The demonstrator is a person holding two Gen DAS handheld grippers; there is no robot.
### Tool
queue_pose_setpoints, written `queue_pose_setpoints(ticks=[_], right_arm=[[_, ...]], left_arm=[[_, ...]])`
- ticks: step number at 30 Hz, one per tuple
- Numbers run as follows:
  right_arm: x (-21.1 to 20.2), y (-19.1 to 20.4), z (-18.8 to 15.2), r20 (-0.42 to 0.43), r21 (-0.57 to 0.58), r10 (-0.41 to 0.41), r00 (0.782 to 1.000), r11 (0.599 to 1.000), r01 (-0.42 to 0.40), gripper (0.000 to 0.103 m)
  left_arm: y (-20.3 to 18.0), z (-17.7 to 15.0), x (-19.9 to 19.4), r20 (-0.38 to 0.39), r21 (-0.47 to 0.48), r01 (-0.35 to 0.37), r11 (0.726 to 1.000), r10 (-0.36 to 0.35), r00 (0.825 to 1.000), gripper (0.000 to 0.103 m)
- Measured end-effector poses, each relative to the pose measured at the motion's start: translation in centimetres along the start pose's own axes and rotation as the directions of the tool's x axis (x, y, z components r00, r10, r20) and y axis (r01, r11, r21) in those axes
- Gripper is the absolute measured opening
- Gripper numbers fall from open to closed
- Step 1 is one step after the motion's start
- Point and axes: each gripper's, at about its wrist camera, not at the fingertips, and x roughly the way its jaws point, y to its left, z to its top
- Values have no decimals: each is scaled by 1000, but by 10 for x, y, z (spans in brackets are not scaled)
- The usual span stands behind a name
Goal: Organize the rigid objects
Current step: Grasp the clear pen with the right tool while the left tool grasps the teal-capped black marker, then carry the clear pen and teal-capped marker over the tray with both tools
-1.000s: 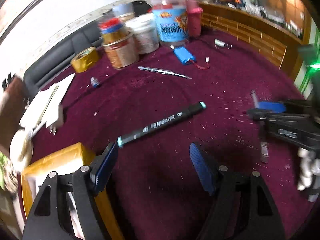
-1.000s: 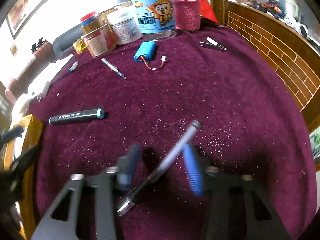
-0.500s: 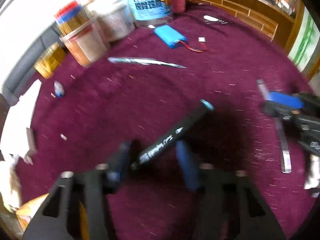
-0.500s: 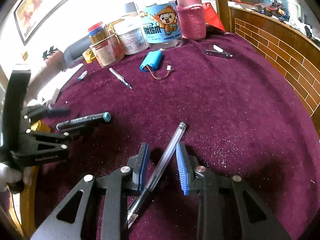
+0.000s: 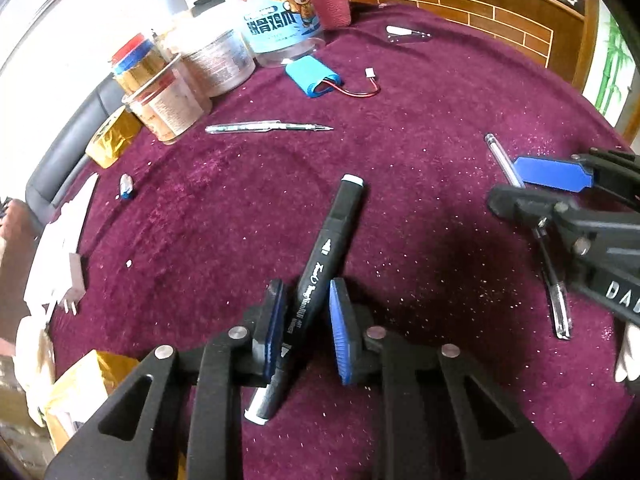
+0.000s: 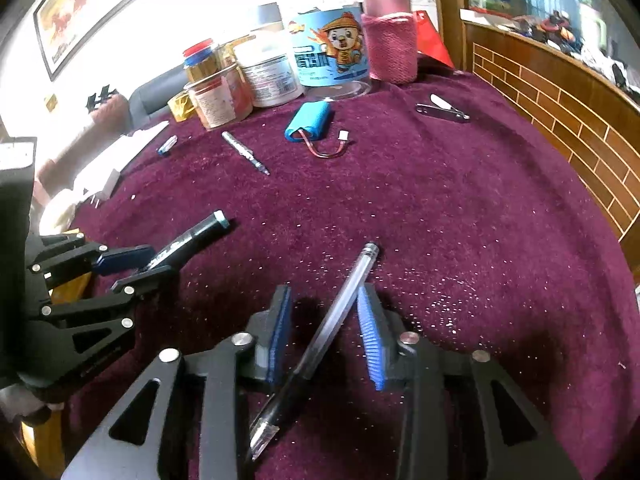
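left gripper (image 5: 306,310): just closing around black marker pen (image 5: 320,276) | right gripper (image 6: 324,324): just opening, clear ballpoint pen (image 6: 336,312) loose between pads | maroon velvet table (image 6: 460,208)

Your left gripper (image 5: 306,312) and right gripper (image 6: 324,320) are black linkage frames with silver rivets and ribbed blue pads (image 5: 339,320).
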Motion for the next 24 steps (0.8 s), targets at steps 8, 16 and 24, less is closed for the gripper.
queue_pose_setpoints(ticks=[8,16,24], right_arm=[[1,11,-3,-4,-67,-62,998,996,61,28],[-10,22,-10,-74,-92,-37,997,995,30,7],[-62,39,-23,-54,-53,129,990,990,-132,7]], left_arm=[[18,-33,-42,65,-150,149,977,-141,988,12],[40,-84,-104,213,-298,273,915,-215,953,12],[77,-141,-144,328,-435,348,830,-214,920,12]])
